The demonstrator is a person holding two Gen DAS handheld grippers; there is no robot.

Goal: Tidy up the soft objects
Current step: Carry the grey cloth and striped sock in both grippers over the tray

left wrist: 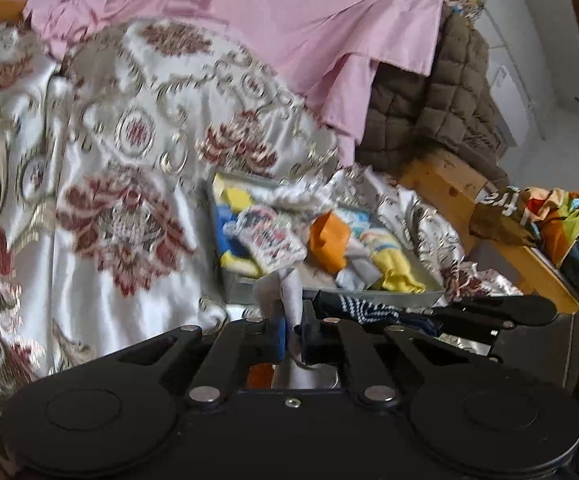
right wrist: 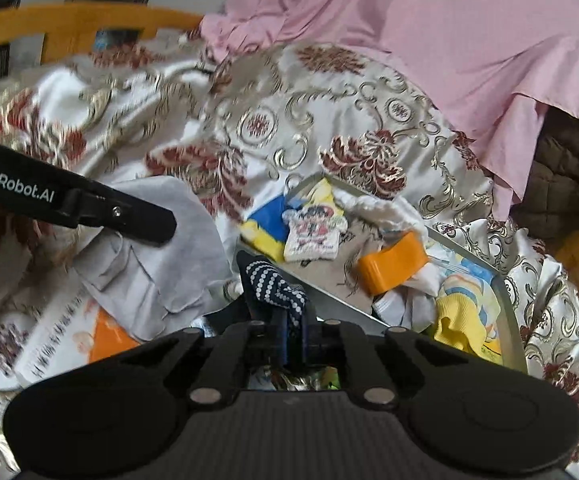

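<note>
Bed first: one big patterned bedspread (left wrist: 89,184), white satin with red flowers, covers most of both views. One pink sheet (left wrist: 289,20) is heaped behind it, and one brown quilted jacket (left wrist: 441,92) sits at the far right.

One grey tray (right wrist: 509,304) sits on the bedspread and it's the drop spot. Inside I count, roughly: one yellow cloth (right wrist: 461,316), one orange piece (right wrist: 393,264), one small printed cloth (right wrist: 313,232), one blue-and-yellow piece (right wrist: 265,224), and some white bits I can't separate. The count is loose because of blur.

Outside the tray, beside its near-left corner, there's one grey cloth (right wrist: 169,248) lying flat, plus one white printed item (right wrist: 29,340) with an orange patch.

My left gripper (left wrist: 289,340) is clamped nearly closed on a corner of the grey cloth, which pokes up between the fingers. My right gripper (right wrist: 291,336) is also pinched tight, on one navy dotted sock (right wrist: 273,284), held right at the tray's near rim.

Step in hand, I'd say: carrying both pieces to the tray. Next move: push the right gripper forward over the rim, part the fingers, and let the sock fall into the bare middle. Then lift the grey cloth clear and bring it in, since it's wide and may drape over the edge.
</note>
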